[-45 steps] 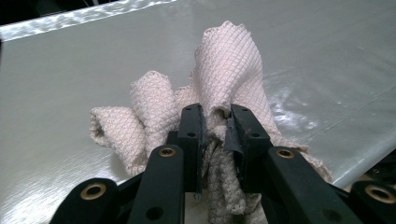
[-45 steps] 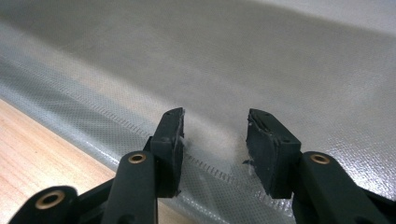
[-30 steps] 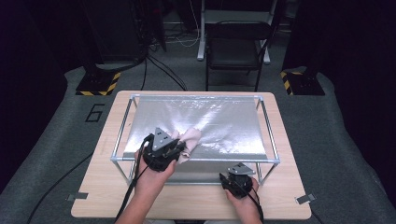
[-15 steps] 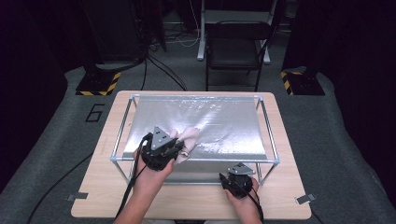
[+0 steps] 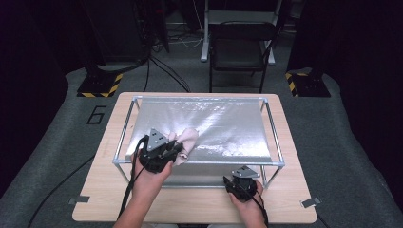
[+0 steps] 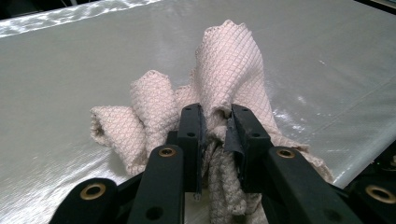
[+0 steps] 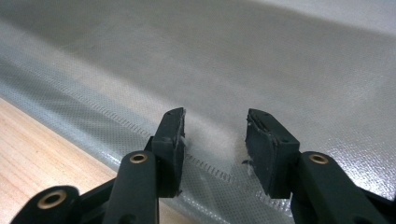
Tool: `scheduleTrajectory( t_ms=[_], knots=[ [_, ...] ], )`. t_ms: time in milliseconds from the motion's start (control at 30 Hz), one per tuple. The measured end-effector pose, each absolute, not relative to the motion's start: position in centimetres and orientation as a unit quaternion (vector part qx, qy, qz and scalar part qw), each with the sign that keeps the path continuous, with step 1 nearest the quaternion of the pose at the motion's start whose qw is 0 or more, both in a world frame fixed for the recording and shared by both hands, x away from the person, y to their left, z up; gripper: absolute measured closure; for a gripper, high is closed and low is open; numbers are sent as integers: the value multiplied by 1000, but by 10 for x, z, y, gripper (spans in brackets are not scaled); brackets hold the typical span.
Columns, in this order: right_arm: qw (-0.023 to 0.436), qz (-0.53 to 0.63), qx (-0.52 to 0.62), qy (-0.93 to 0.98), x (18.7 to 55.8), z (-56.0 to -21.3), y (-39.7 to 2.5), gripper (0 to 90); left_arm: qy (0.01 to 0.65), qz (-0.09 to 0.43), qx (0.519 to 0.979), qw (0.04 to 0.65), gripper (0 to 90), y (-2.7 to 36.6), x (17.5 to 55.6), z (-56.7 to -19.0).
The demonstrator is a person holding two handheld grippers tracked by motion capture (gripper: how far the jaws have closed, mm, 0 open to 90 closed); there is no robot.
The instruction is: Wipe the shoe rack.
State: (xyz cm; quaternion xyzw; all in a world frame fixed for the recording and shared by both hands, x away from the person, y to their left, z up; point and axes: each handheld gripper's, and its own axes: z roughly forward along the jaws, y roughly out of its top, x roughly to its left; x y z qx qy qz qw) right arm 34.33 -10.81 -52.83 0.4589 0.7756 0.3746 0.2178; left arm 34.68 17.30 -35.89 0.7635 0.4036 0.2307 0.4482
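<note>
1. Gripping a bunched, pale pink waffle-knit cloth [image 5: 186, 141], the left claw [image 5: 175, 148] sits at lower left of centre in the high view, above the near left part of the silvery sheet [image 5: 223, 128].
2. In the left gripper view, the left claw [image 6: 215, 135] has its jaws nearly together, with folds of the cloth [image 6: 229, 74] pinched between them; the rest of the cloth rises in crumpled folds above and left of the jaws, and its lower edge rests on the sheet [image 6: 70, 84].
3. The sheet is stretched over a metal tube frame [image 5: 273, 137] that stands on the wooden desk [image 5: 102, 190].
4. The right claw [image 5: 242, 183] is at lower right of centre in the high view, at the near edge of the frame, well apart from the cloth.
5. In the right gripper view, the right claw [image 7: 214, 140] has its jaws spread with a gap between them and nothing held; the hanging front of the sheet [image 7: 280, 70] lies behind them, and the desk [image 7: 32, 158] shows at lower left of the frame.
</note>
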Motion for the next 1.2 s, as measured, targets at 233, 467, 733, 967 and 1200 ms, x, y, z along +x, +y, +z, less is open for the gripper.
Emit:
scheduleTrajectory(
  t_ms=[233,467,733,967,1200],
  knots=[
    [216,375,460,775,343,-528,-108,574,395,222,770,449,748,157,349,-358],
    [210,378,462,774,343,-528,-108,574,378,212,772,465,625,153,350,-355],
    [211,378,462,774,343,-528,-108,574,375,224,765,473,458,170,343,-342],
    [211,378,461,774,343,-528,-108,574,381,234,749,489,398,196,334,-333],
    [211,378,462,774,343,-528,-108,573,405,240,739,482,405,224,331,-344]
  ],
)
